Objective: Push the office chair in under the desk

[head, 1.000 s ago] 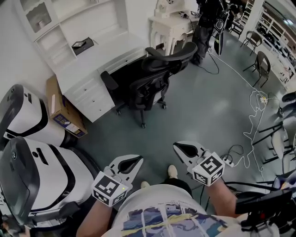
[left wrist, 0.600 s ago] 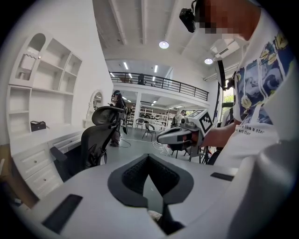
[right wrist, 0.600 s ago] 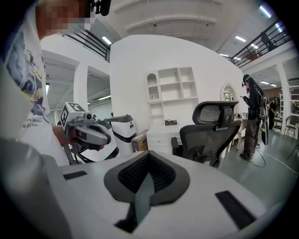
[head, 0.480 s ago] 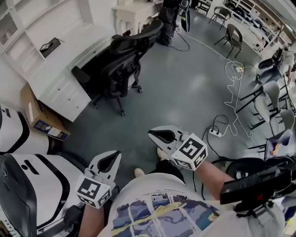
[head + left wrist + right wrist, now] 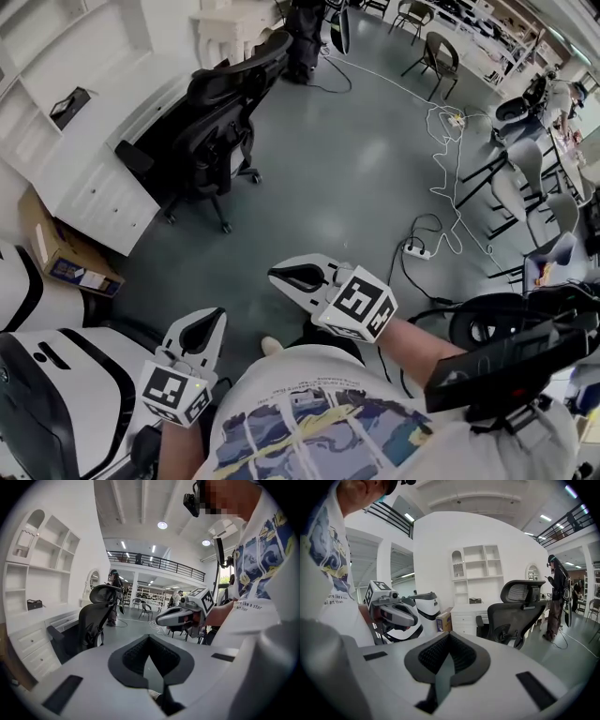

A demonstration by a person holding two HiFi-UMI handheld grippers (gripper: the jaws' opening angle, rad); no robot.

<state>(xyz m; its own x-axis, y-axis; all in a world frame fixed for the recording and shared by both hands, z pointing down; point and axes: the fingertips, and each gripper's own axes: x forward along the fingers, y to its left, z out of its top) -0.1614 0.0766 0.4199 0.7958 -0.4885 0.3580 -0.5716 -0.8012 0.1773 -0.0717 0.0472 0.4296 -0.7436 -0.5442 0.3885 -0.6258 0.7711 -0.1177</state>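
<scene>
Standing beside white desk (image 5: pixel 94 187), black wheeled office chair (image 5: pixel 220 108), headrest

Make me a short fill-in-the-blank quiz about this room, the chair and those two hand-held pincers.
1. The office chair is coloured ____.
2. The desk that it stands in front of is coloured ____.
3. The left gripper and the right gripper are both far from the chair, each with its jaws ____ and nothing between them.

Missing words: black; white; shut.
</scene>
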